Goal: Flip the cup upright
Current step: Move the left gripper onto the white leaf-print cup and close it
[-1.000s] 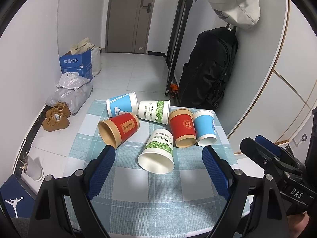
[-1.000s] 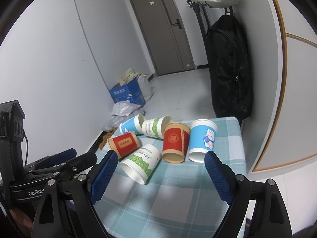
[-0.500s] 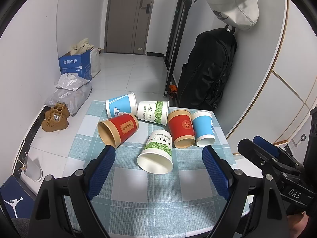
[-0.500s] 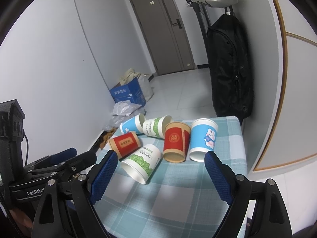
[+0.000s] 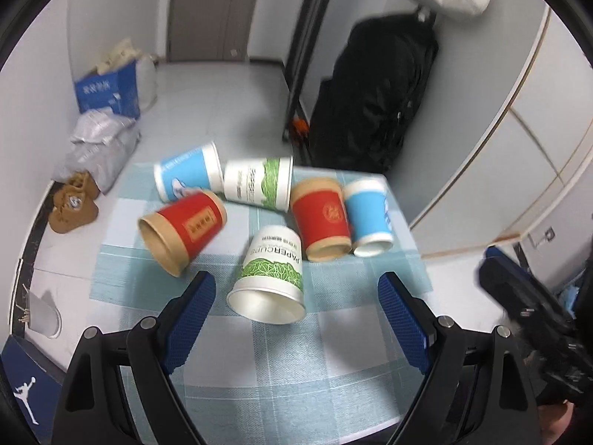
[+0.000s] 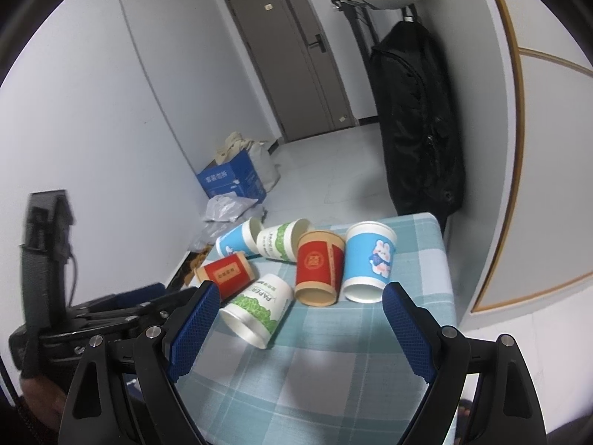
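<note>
Both pairs of fingers stand spread wide and hold nothing. The left gripper (image 5: 292, 319) hangs over the near part of the worktop (image 5: 333, 363), and the nearest green-leaf cup (image 5: 272, 265) lies just beyond its blue pads, between them, with its open mouth facing the near edge. The right gripper (image 6: 296, 319) hovers at about the same depth, with the blue rabbit cup (image 6: 367, 259) and a red cup (image 6: 318, 265) ahead of it toward the right edge.

All six cups lie on their sides, clustered across the far half of the checked cloth: behind the green one, a second red cup (image 5: 185, 230) toward the left edge, a blue cup (image 5: 185, 178) and another green-leaf cup (image 5: 259, 183) at the far edge.

These look like empty paper cups: very light, thin-walled, easily crushed near the mouth, and apt to roll or skid on the cloth when nudged. A gentle pinch across the mid-body, or nearer the stiffer base, probably suits best; a grip on the rim alone would likely buckle it.
</note>
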`<state>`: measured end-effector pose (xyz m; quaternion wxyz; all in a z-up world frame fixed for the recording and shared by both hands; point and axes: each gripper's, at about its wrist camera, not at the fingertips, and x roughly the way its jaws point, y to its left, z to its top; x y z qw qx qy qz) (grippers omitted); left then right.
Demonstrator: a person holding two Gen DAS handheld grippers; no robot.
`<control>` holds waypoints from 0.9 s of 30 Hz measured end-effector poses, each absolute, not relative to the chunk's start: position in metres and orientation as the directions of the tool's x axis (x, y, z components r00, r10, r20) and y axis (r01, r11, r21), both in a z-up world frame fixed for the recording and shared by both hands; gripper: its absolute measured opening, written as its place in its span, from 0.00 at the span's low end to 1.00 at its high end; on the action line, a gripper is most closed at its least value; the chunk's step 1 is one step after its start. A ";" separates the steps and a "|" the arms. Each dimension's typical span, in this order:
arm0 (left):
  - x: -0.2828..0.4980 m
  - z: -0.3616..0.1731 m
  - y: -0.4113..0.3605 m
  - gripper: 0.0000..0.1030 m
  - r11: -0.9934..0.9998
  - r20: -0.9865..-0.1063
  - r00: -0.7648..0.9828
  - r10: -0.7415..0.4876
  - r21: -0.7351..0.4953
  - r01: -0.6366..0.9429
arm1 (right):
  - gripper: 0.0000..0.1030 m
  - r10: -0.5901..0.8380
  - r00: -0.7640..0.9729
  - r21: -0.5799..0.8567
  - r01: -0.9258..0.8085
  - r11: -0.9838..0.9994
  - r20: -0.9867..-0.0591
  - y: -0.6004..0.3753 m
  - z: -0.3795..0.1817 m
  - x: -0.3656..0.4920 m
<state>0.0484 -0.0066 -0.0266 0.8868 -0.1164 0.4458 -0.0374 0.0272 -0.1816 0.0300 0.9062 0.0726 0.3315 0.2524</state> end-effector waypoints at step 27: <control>0.100 -0.089 -0.002 0.55 0.964 -0.912 0.332 -0.242 -0.265 -0.024 | 0.87 0.501 0.608 0.363 -0.346 0.865 -0.616 -0.197 0.020 0.055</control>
